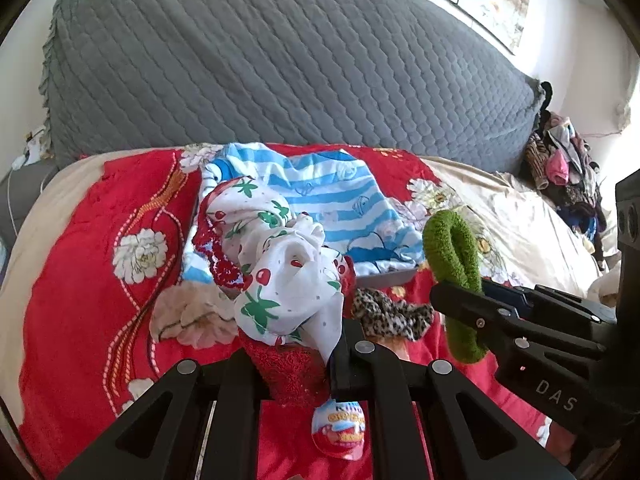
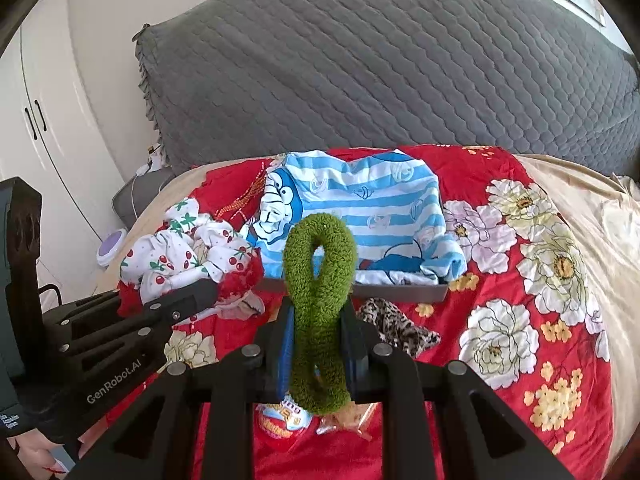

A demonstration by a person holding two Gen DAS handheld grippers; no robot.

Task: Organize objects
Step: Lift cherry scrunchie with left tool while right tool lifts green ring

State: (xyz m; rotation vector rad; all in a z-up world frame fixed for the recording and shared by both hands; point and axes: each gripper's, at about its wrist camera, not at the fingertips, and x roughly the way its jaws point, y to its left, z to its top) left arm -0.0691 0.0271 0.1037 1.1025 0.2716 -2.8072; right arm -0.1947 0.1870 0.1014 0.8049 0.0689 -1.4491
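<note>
Ahead of the left gripper, in its own view, a grey tray holds a blue striped garment. Its jaws are clamped on a cherry-print cloth with red terry trim, lifted off the red floral blanket. Below it lies a toy egg; to its right, a leopard-print scrunchie and a far clothes heap.

Between the right gripper jaws, in its view, a green scrunchie is pinched, upright before the tray. Only here appear a white wardrobe and a hand.
</note>
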